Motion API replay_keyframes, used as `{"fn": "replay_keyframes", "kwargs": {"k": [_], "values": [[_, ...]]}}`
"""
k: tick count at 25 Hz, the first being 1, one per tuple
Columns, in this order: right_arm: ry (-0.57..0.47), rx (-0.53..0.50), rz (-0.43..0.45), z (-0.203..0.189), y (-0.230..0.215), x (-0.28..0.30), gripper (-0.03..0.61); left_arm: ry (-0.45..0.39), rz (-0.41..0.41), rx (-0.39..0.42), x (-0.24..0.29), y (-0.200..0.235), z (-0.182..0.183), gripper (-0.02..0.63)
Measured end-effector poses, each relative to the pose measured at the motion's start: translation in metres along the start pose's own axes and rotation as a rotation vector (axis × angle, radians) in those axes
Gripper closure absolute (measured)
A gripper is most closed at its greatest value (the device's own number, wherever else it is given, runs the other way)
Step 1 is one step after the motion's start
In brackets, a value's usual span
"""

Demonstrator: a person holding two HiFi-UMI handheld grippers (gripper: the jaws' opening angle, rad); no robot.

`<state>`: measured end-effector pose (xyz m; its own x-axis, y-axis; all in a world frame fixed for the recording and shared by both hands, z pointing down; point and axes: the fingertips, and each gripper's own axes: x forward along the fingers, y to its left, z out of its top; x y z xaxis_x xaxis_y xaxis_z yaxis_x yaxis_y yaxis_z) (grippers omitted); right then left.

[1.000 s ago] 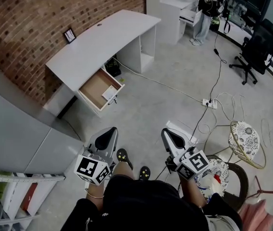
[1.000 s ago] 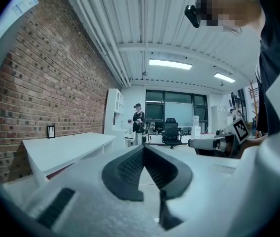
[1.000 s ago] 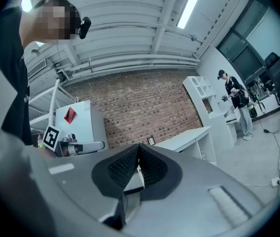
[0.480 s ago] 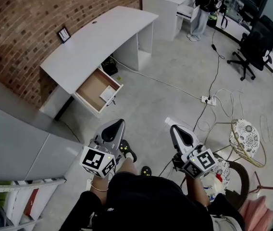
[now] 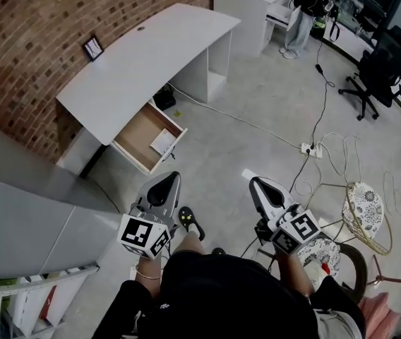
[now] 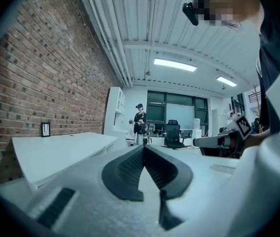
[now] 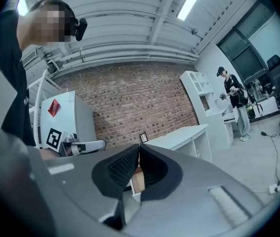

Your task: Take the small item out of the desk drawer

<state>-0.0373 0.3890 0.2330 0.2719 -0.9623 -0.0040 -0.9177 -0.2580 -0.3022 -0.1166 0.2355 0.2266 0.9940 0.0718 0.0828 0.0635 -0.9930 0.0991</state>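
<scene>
Fingers of the left gripper and right gripper are clenched together; the small item lies in the open drawer's front corner.

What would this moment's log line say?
left gripper: shut, empty | right gripper: shut, empty | white desk's wood-lined drawer: open | small white item: inside, untouched

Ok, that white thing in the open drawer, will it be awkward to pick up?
The white item looks flat and thin, so it is probably light and maybe floppy. It lies flat on the drawer floor, so it may slide rather than lift. It is too far off to tell its material.
</scene>
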Motion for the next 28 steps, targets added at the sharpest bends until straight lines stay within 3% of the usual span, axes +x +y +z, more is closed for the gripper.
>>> {"fn": "replay_keyframes", "kwargs": {"k": [6,28], "values": [[0.013,0.001,0.042,0.006,-0.009,0.057,0.569,0.017,0.05,-0.026,0.014,0.047,0.0,0.615],[0.049,-0.039,0.104,0.021,0.003,0.216,0.569,-0.024,0.092,-0.039,0.043,0.184,0.022,0.615]]}}
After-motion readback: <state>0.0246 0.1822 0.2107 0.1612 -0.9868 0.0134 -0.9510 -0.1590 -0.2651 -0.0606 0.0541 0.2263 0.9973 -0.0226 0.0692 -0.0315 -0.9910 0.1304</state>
